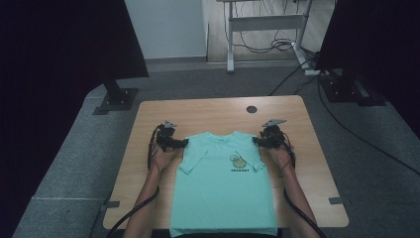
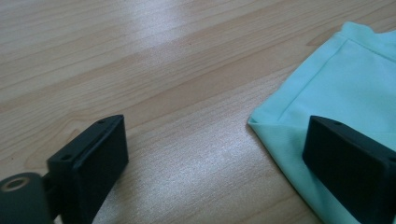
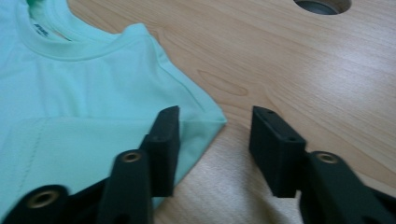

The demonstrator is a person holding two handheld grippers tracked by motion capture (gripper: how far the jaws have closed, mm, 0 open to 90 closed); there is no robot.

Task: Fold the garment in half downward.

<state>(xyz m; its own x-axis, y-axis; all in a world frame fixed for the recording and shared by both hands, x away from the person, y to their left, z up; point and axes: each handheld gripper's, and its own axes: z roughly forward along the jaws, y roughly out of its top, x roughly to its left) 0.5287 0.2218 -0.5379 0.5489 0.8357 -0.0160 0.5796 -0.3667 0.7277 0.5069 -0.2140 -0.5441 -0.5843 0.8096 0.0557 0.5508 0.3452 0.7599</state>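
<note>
Left gripper (image 1: 181, 143) stands spread at the T-shirt's (image 1: 223, 183) left shoulder corner, one jaw over the cloth, one over bare table (image 1: 208, 111). Soft, light and limp, the mint shirt lies flat mid-table; best pinched at its folded shoulder corners. Right gripper (image 1: 257, 141), jaws apart, straddles the right shoulder corner.

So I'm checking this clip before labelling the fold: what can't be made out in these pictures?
- T-shirt hem: cut off by the bottom edge of the high view.
- Chest print: too small to read in the high view.
- Left claw, right-hand finger: covers the cloth beneath; contact unclear.
- Right claw: blurred; whether the shoulder corner is pinched is unclear.
</note>
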